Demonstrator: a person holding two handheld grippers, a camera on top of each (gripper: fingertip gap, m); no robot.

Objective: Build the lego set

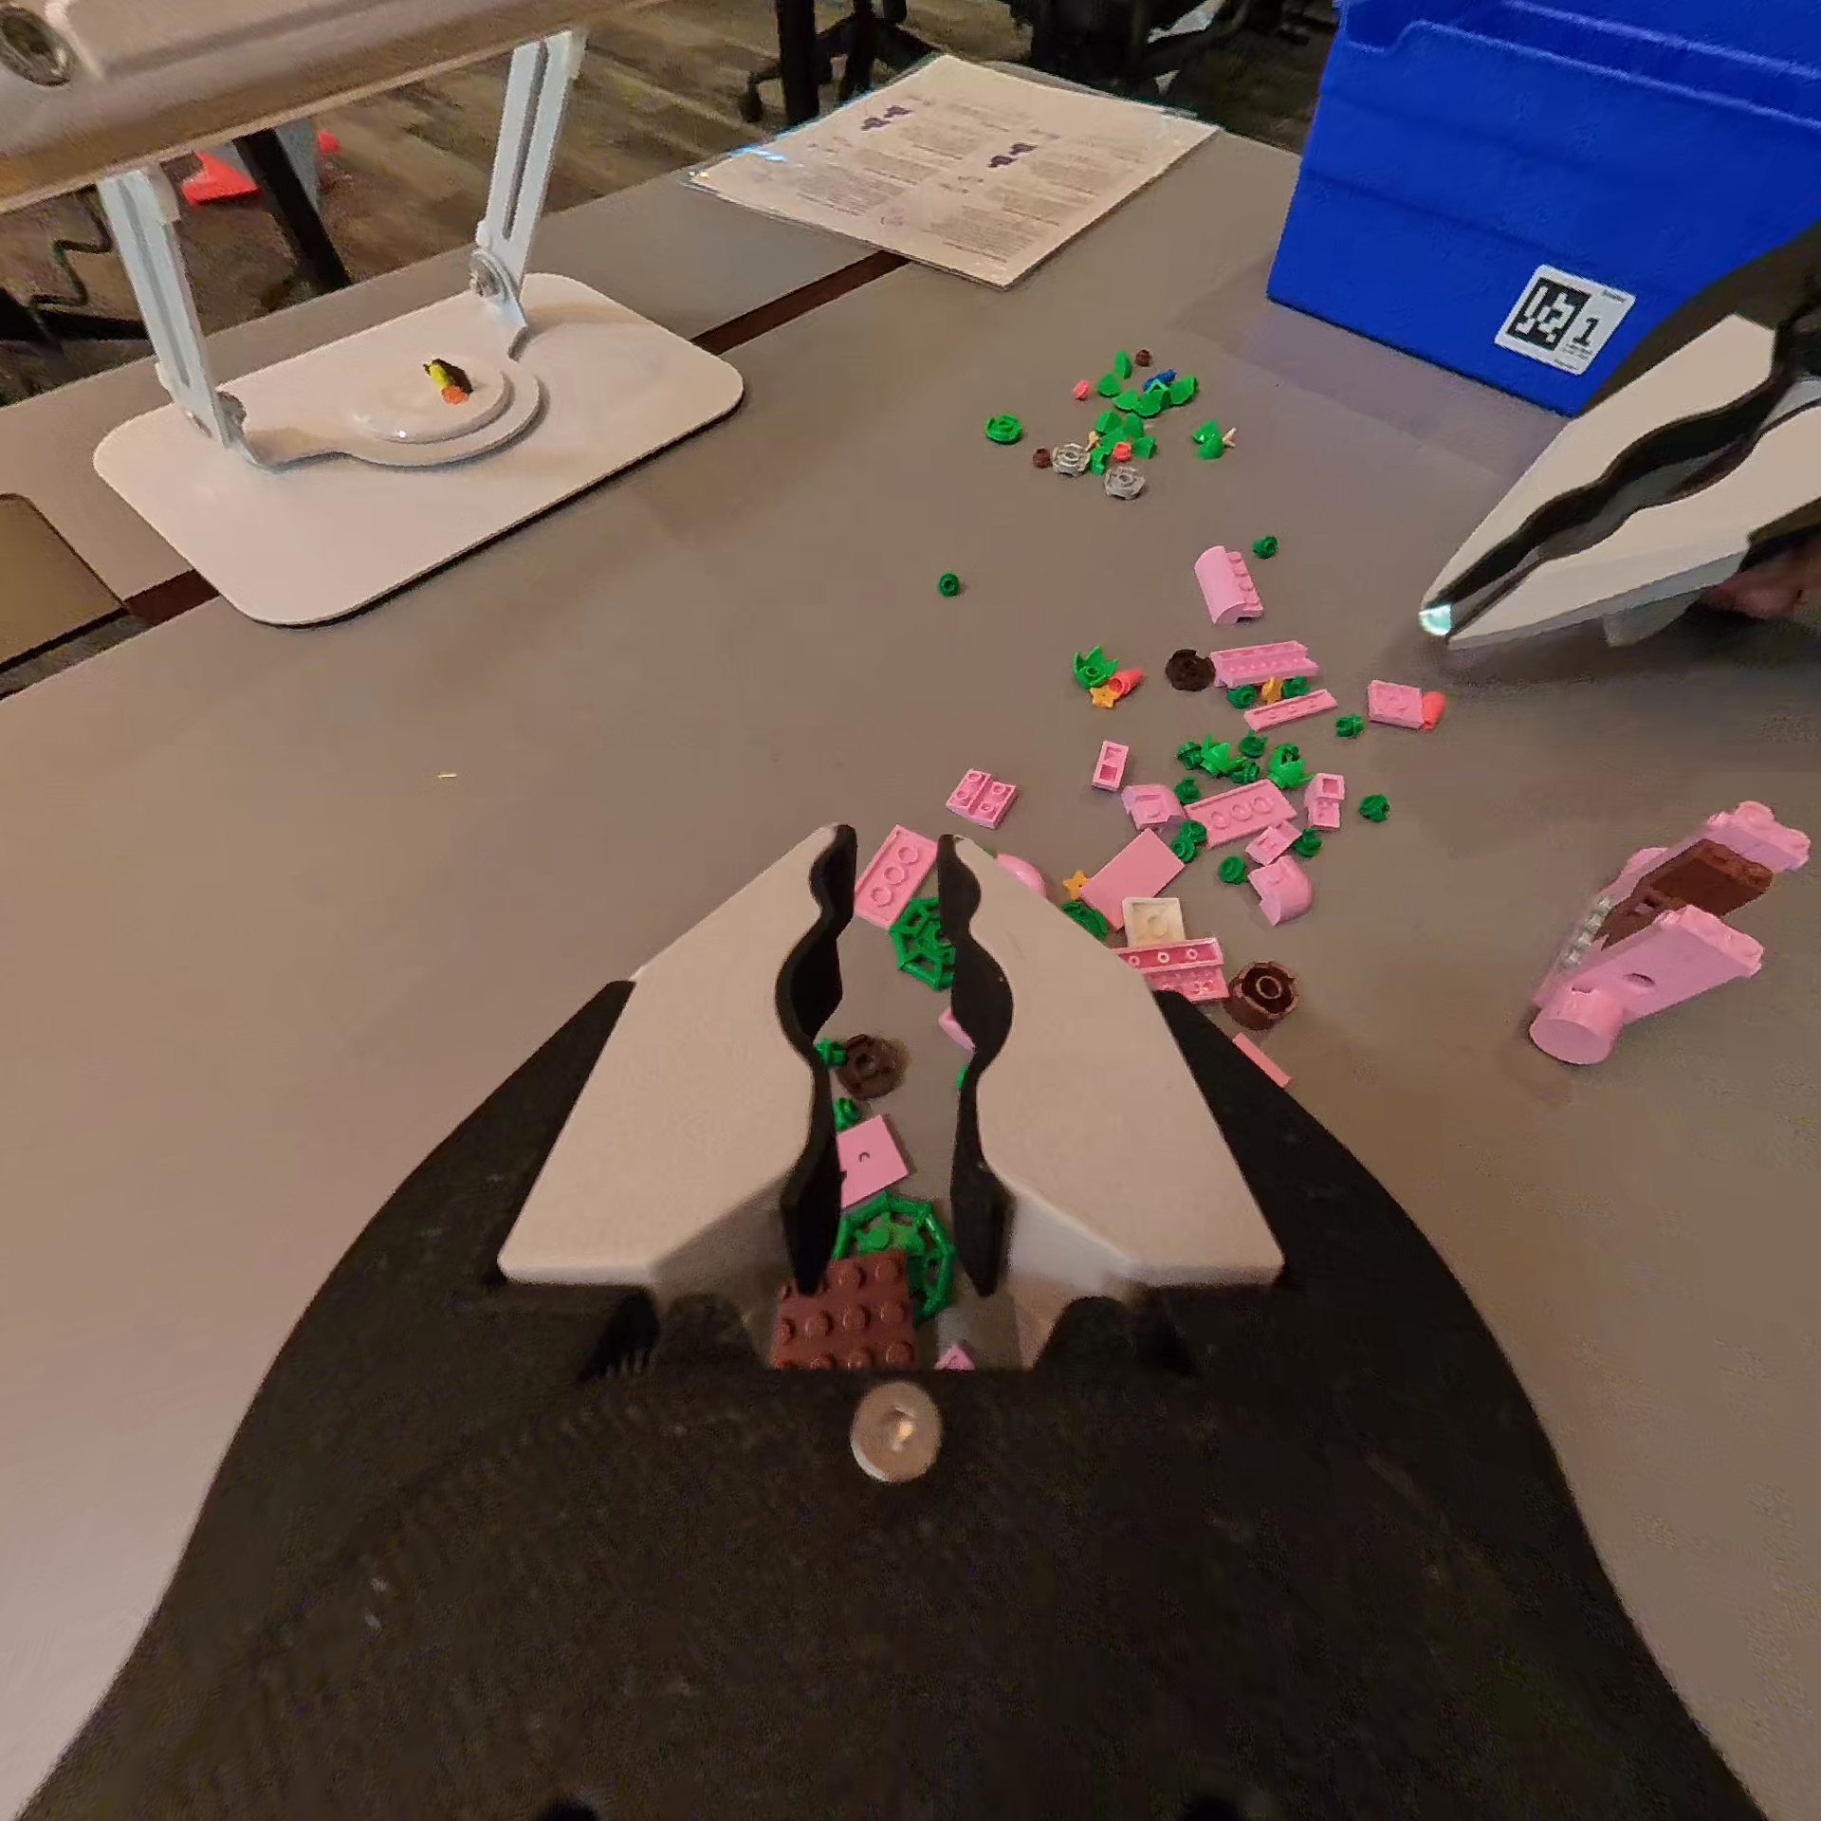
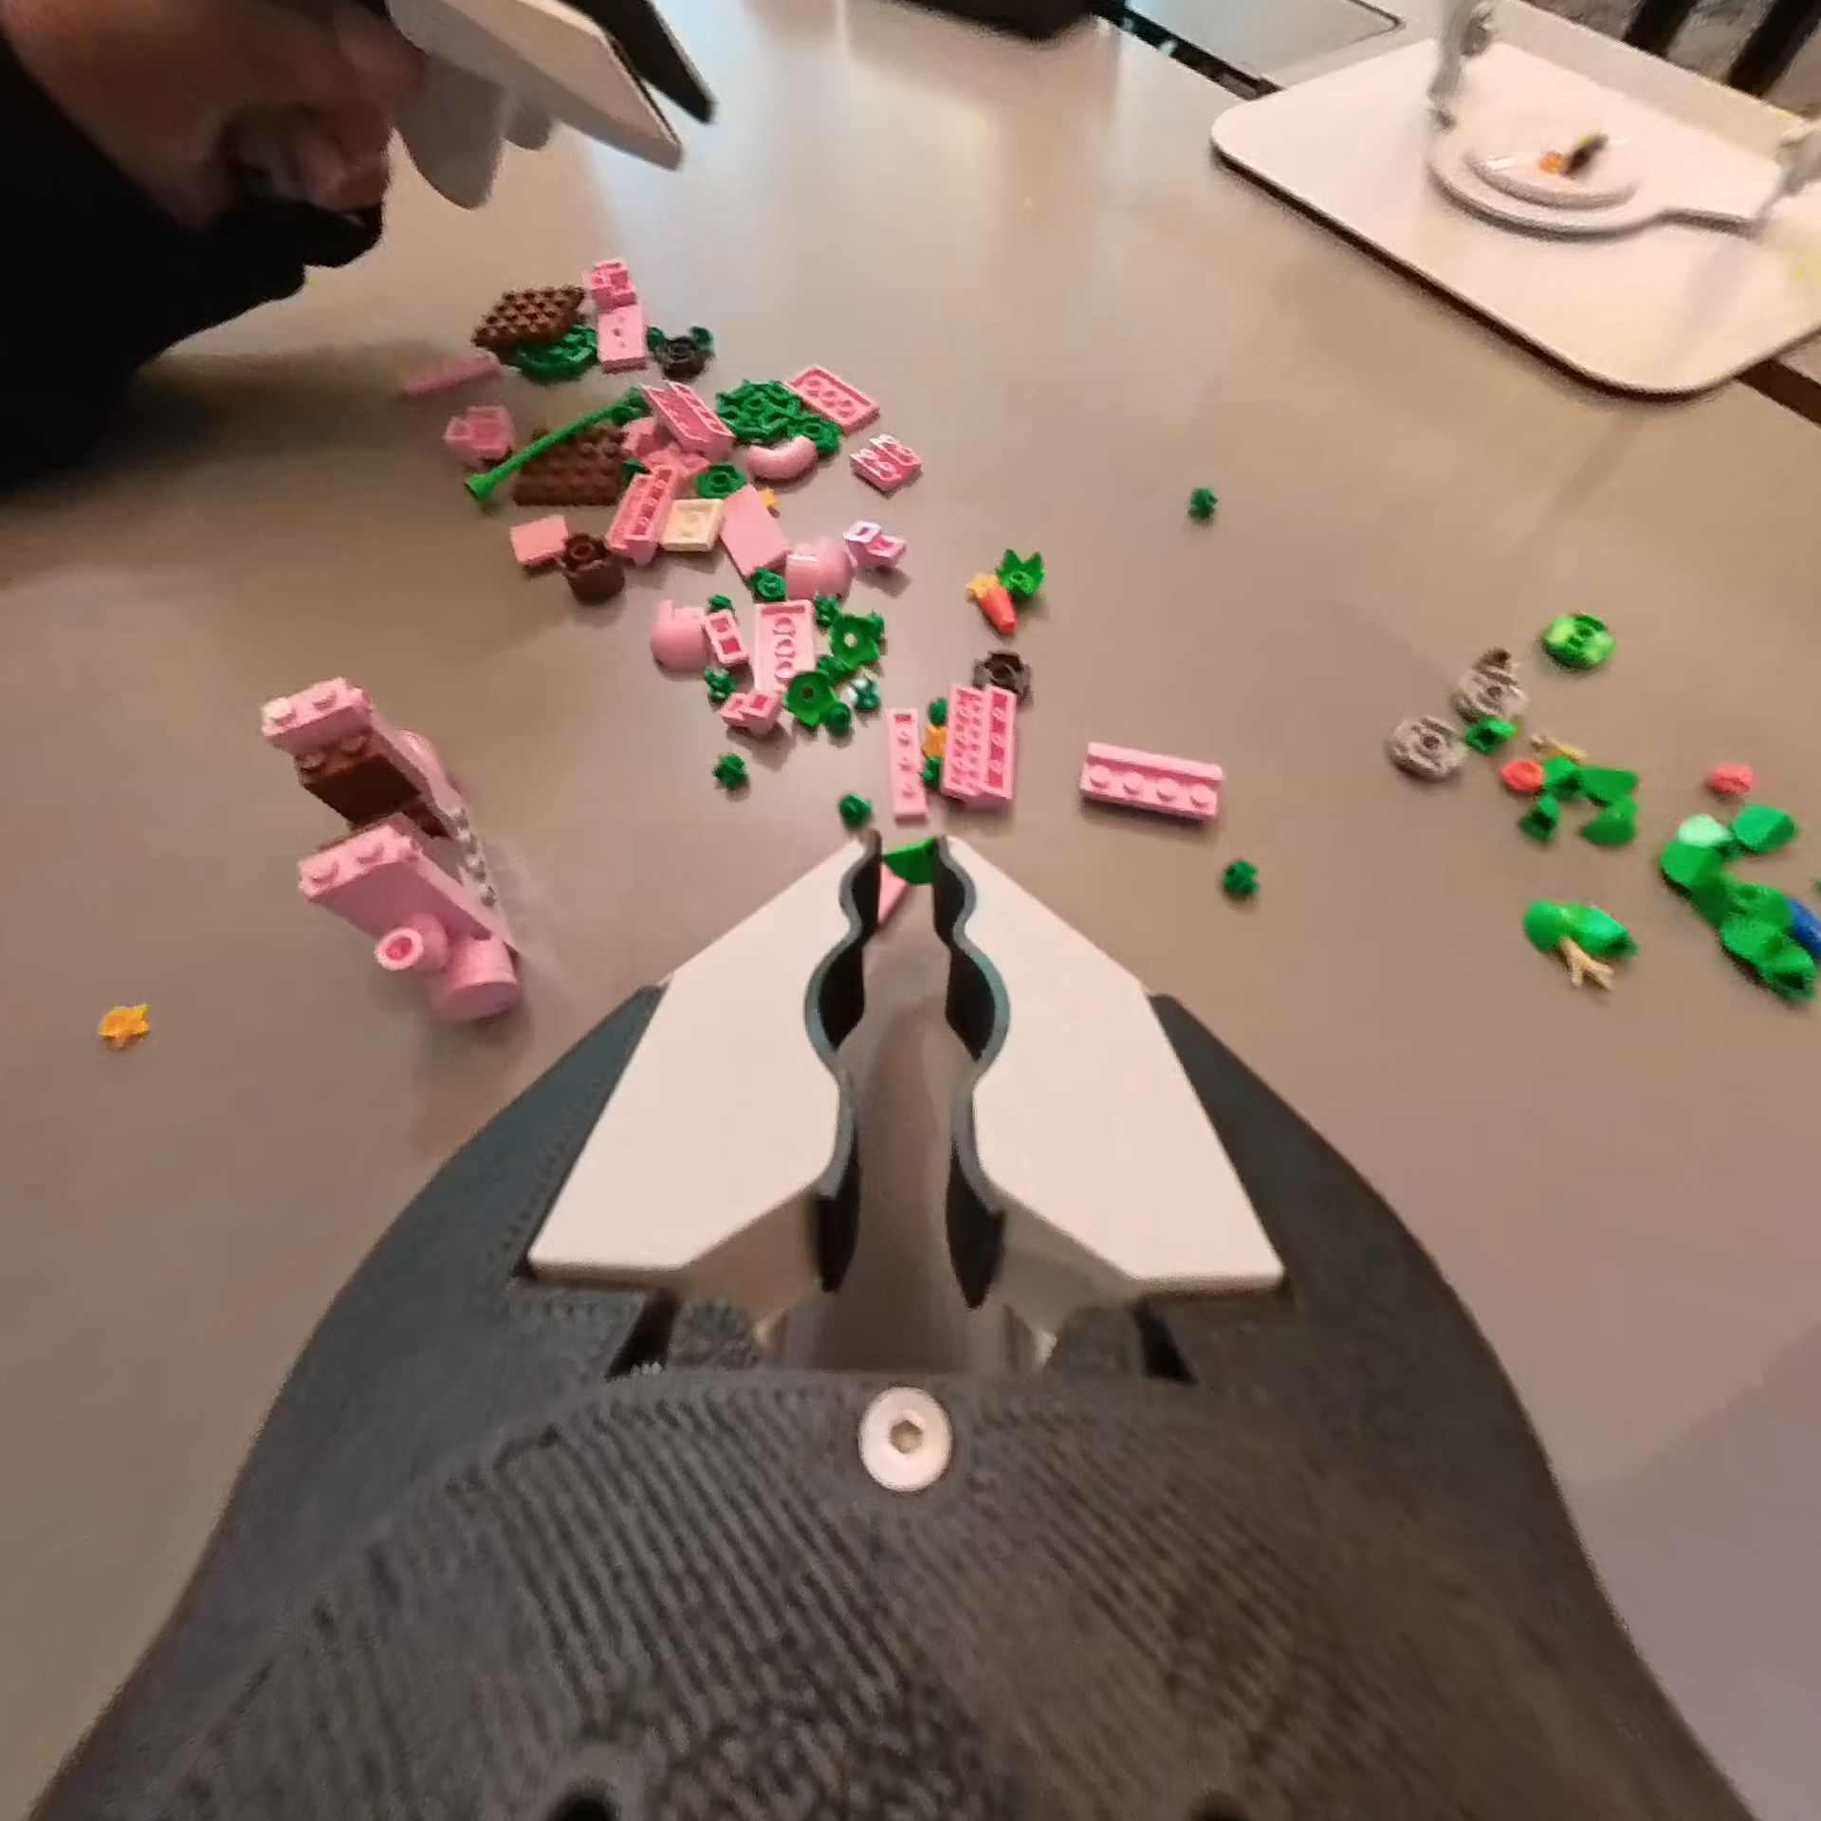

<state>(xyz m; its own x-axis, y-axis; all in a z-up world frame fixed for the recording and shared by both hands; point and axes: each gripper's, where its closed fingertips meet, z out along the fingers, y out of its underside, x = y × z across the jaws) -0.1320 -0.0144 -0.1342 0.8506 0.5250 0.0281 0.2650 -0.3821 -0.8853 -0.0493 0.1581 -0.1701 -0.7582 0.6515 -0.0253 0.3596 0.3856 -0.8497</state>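
Directly under the left gripper (image 1: 895, 847), whose jaws stand parted and empty, lie a brown studded plate (image 1: 849, 1315) and green web pieces on the grey table (image 1: 394, 985). Right wrist view: the right gripper (image 2: 905, 849) pinches a small green leaf piece (image 2: 912, 859); the half-built pink-and-brown model (image 2: 394, 838) stands left, loose pink bricks (image 2: 778, 640) beyond.

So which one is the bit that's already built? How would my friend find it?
Start at the big blue bin on the grey table, then come toward the scattered bricks. Off to one side, apart from the pile, lies the built piece. It's the only chunk with pink and brown bricks joined together; everything else is loose.
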